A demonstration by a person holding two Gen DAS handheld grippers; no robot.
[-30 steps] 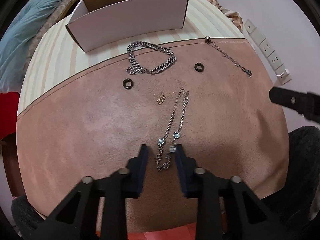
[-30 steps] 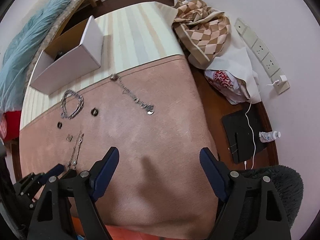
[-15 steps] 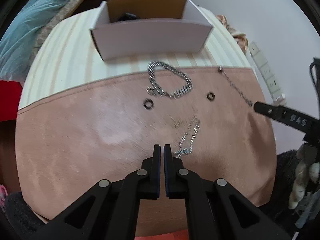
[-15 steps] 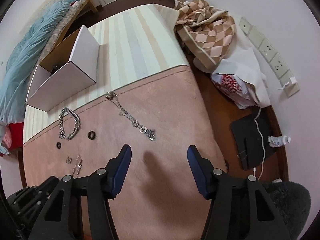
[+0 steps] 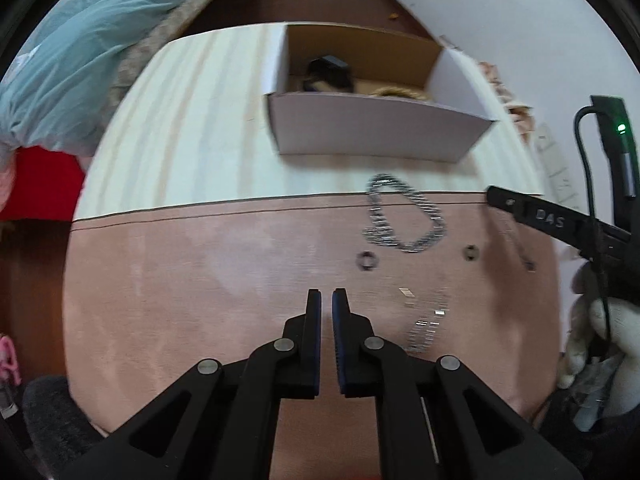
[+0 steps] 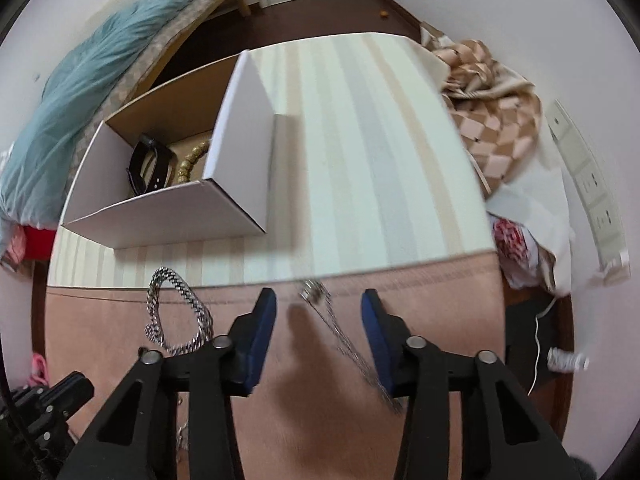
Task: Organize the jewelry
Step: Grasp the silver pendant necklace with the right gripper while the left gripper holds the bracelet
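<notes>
Left gripper (image 5: 326,295) is hovering over the pink mat (image 5: 200,288) with its jaws almost together, only a thin gap showing and nothing visibly caught between them, so it is looking empty. Its bracelet (image 5: 426,326) is lying blurred on the mat just right of the tips, on the near side of the box (image 5: 376,132). Right gripper (image 6: 318,304) is sitting wide open, straddling the thin chain (image 6: 340,332), which is running from the mat's far edge, the side toward the box, back toward the right finger. Heavy chain (image 6: 176,312) is lying left of that gripper, in front of the box, and two dark rings (image 5: 367,261) are lying near it. Inside the box a black band (image 6: 149,168) and beads (image 6: 191,162) are already resting. Risk here: closing on a slack thin chain may pinch only a link or two, so it could slip out during the carry, or snag the mat's nap.
</notes>
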